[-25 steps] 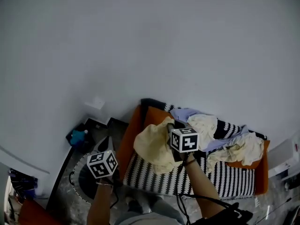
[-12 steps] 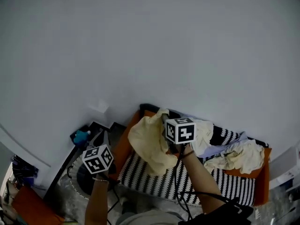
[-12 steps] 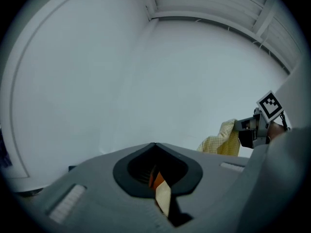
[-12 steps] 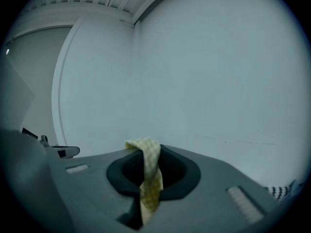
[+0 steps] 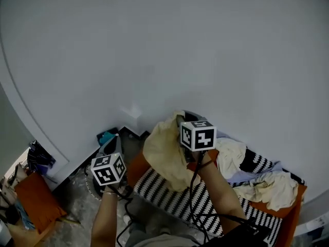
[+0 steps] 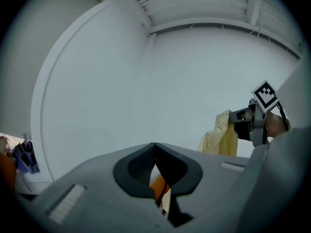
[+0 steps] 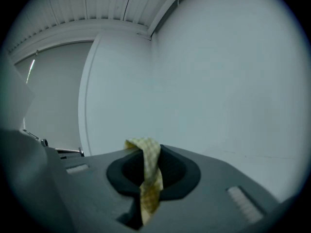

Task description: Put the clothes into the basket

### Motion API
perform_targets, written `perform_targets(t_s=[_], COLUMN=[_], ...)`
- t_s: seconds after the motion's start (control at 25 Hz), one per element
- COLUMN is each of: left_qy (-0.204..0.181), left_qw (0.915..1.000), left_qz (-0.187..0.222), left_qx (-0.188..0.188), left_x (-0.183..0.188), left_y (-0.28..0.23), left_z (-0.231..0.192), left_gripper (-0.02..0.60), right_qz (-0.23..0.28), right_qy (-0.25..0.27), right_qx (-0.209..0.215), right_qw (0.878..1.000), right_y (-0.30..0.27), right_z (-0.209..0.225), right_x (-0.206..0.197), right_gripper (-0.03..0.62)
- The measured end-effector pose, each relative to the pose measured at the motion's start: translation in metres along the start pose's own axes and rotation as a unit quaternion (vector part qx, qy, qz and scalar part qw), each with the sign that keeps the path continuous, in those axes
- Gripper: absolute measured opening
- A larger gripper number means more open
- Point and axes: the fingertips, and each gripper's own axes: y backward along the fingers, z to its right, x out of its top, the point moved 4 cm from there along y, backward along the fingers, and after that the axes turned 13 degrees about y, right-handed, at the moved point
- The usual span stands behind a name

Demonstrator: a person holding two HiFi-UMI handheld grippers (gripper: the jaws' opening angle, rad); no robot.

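Observation:
My right gripper (image 5: 181, 122) is shut on a pale yellow checked cloth (image 5: 164, 151), which hangs in the air above the left end of the sofa. In the right gripper view the cloth (image 7: 147, 178) is pinched between the jaws of that gripper (image 7: 146, 152). My left gripper (image 5: 114, 144) is held up to the left of it, shut with nothing in it, tips touching (image 6: 155, 147). The left gripper view shows the right gripper (image 6: 233, 116) and the hanging cloth (image 6: 221, 139) at its right. The dark round basket (image 5: 88, 185) on the floor is mostly hidden behind my left hand.
An orange sofa (image 5: 134, 166) with a black-and-white striped cover (image 5: 169, 202) carries more clothes: a white piece (image 5: 231, 156), a lavender one (image 5: 259, 170) and a cream one (image 5: 270, 189). A teal object (image 5: 105, 137) lies by the wall. An orange thing (image 5: 38, 199) sits at the lower left.
Both grippers have risen. The yellow cloth has come up off the sofa with the right gripper and now hangs free. The head view has swung left.

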Motion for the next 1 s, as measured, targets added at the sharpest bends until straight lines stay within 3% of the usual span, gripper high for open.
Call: perform_targets(t_s=[0.28, 1.0], left_qy=[-0.004, -0.018], left_qw=[0.9987, 0.9911], left_qz=[0.039, 0.089], left_qx=[0.032, 0.098], left_x=[0.039, 0.115], left_y=[0.049, 0.146], left_z=[-0.026, -0.121], left_gripper=[-0.005, -0.005], right_qz=[0.036, 0.103], right_qy=[0.009, 0.027], right_qx=[0.033, 0.105], right_qw=[0.999, 0.989], right_y=[0.010, 0.000], right_z=[-0.042, -0.179], right_x=[0.044, 0.143], right_gripper=[0.035, 0.035])
